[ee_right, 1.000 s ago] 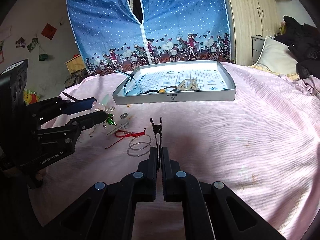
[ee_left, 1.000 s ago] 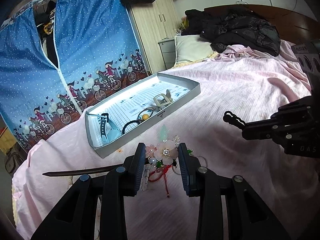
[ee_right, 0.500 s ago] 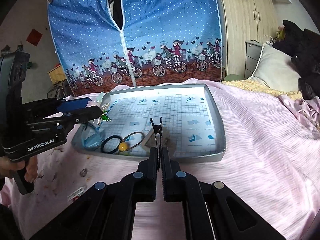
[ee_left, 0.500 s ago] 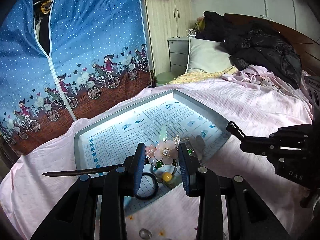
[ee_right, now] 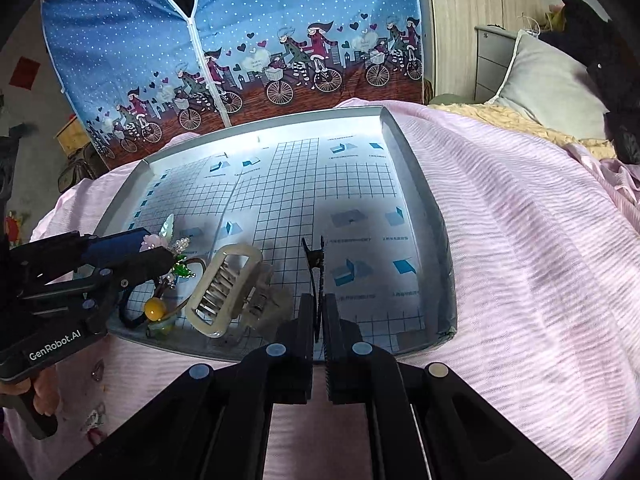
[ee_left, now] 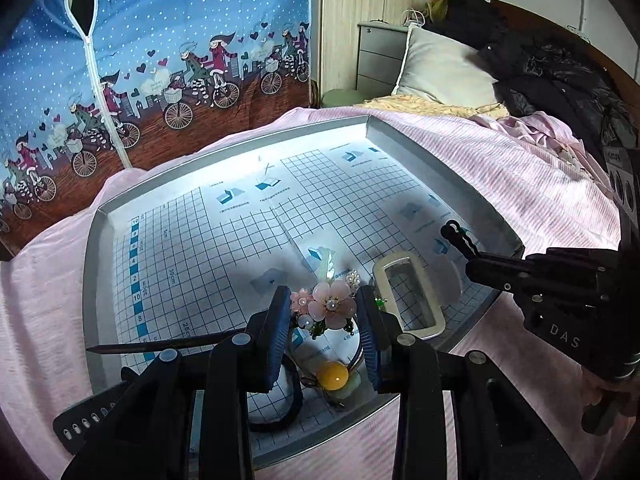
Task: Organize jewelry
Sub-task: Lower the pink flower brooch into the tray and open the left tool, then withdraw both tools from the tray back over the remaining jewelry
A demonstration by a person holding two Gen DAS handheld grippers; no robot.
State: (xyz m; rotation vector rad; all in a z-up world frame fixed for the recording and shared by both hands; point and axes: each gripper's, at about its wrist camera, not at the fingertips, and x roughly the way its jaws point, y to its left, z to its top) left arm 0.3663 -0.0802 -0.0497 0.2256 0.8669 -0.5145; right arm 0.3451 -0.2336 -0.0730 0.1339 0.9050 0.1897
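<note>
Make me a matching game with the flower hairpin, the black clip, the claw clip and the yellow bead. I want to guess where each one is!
Things:
1. flower hairpin
2. black clip
3. claw clip
4. yellow bead

Places:
A. lying in the tray, near its front edge, held by nothing
B. pinched in the right gripper
C. on a hair tie in the tray's near left corner
D. held in the left gripper, above the tray

Pairs: 1-D, 2-B, 3-A, 4-C
</note>
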